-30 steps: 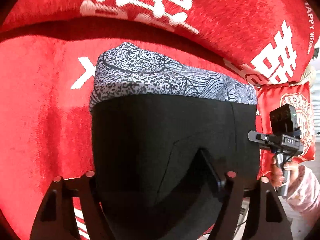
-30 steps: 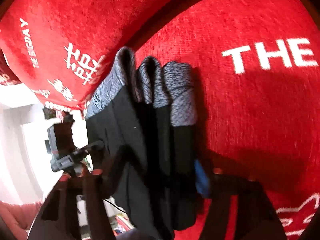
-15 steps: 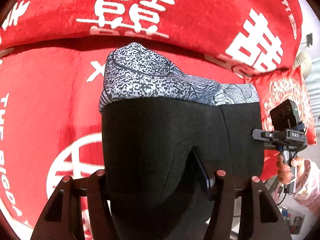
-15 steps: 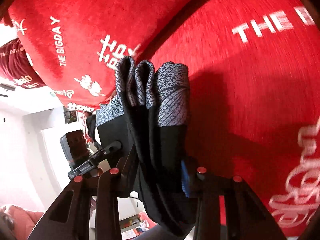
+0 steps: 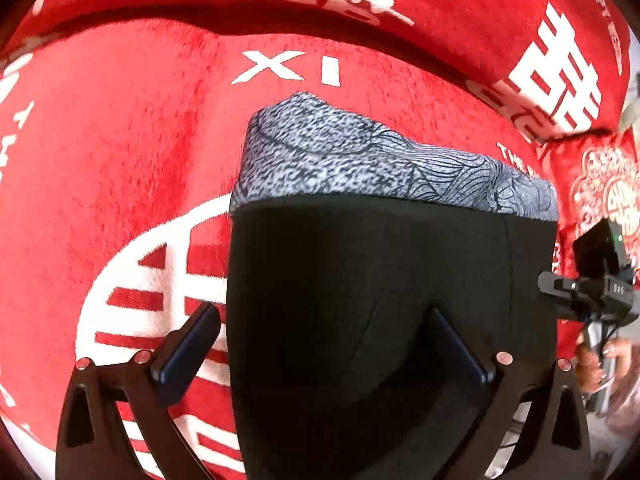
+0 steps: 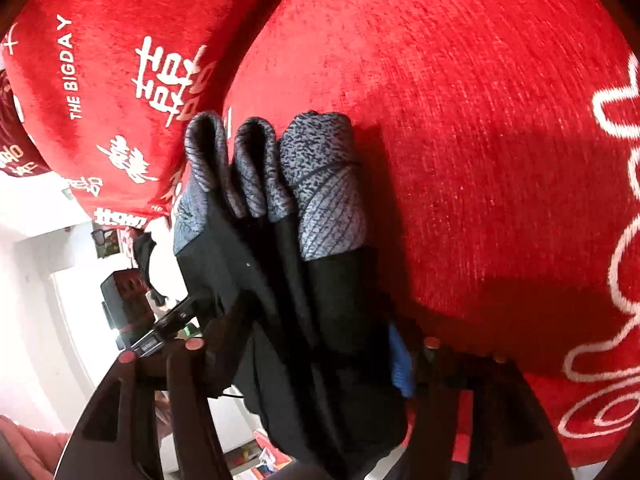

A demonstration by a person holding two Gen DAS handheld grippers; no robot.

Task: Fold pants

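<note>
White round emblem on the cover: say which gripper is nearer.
Left. The left gripper, jaws opening astride the pants, has a finger over the emblem; the right gripper, opening around them too, is past the pants' far edge.

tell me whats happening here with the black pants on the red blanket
A person is folding black pants with a grey patterned waistband, using a handheld gripper in each hand. The pants are already a thick folded bundle over the red blanket. The left gripper and right gripper are both opening, with the bundle between their fingers.
</note>
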